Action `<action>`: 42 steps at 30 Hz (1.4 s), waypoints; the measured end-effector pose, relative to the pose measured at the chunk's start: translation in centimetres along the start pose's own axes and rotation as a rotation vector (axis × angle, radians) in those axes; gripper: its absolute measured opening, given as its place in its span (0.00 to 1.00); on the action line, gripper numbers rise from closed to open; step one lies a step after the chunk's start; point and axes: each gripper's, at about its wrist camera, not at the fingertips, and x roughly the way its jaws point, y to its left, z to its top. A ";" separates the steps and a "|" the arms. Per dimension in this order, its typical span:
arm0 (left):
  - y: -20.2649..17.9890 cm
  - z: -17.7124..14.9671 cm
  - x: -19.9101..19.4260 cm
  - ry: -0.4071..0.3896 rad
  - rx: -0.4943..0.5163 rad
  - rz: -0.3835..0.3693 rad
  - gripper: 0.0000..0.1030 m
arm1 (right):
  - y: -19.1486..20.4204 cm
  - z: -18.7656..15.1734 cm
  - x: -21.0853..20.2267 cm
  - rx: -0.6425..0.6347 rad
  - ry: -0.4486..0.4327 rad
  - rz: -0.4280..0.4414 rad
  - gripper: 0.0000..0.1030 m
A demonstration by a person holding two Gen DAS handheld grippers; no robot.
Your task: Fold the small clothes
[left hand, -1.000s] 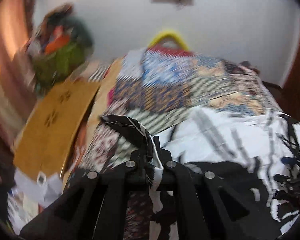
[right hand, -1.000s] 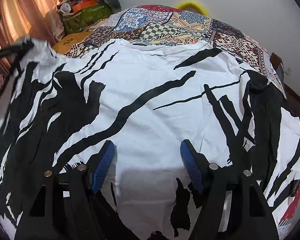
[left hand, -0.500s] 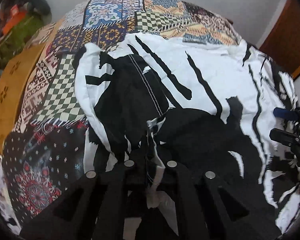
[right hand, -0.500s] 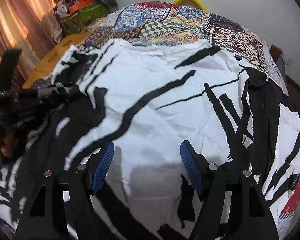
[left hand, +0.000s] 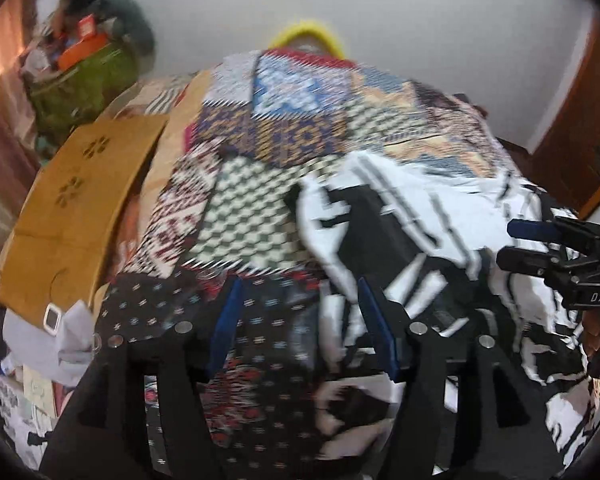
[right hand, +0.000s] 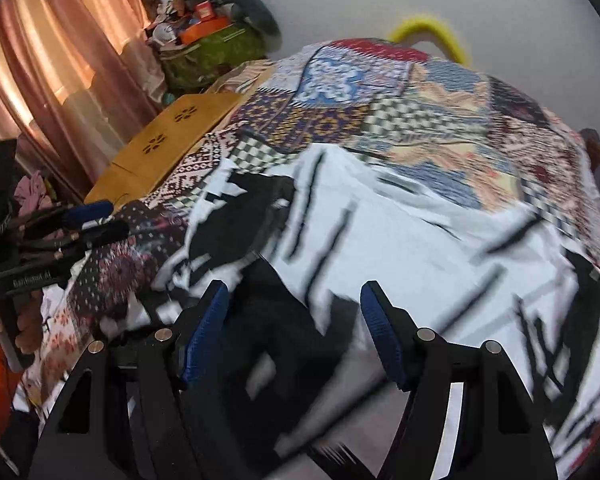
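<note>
black-and-white fabric fills the lower right of the left wrist view: the shirt (left hand: 432, 216) lies on the patchwork bedspread (left hand: 284, 140), its near left portion turned inward so a dark panel sits on top of the white. the left tool (left hand: 296, 320) hangs over the shirt's left edge with its jaws opening; bedspread shows through most of the gap and the right pad stands over the cloth, but neither pad presses on it, so the edge looks let go. the right tool (left hand: 540, 244) shows at the right rim, above the shirt.

from the right wrist view, the shirt (right hand: 400, 240) spreads across the near part of the bed, its far hem lying fairly flat and the left side doubled over in a dark, rumpled band. the right tool (right hand: 294, 328) hovers over that band with its jaws parted and nothing between the pads. the left tool (right hand: 88, 220) shows at the left, over the bedspread (right hand: 380, 112) beside the shirt.

by the look of it, one side fold is laid. i judge the right side, the smoothing and the crosswise fold remain, so the task is early.
</note>
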 end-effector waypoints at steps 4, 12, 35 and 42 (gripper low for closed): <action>1.6 -0.4 2.7 0.052 -0.017 -0.004 0.57 | 1.5 1.9 3.6 0.001 0.036 0.025 0.63; 0.7 -0.7 7.3 0.118 0.014 -0.061 0.57 | 2.0 4.9 10.4 0.020 0.098 0.004 0.50; 0.2 -2.6 9.2 0.173 -0.010 0.113 0.61 | -0.1 1.7 6.4 -0.024 0.027 -0.183 0.05; 0.7 -2.5 7.1 0.183 -0.022 0.170 0.60 | -0.2 0.5 1.0 -0.030 -0.051 -0.186 0.09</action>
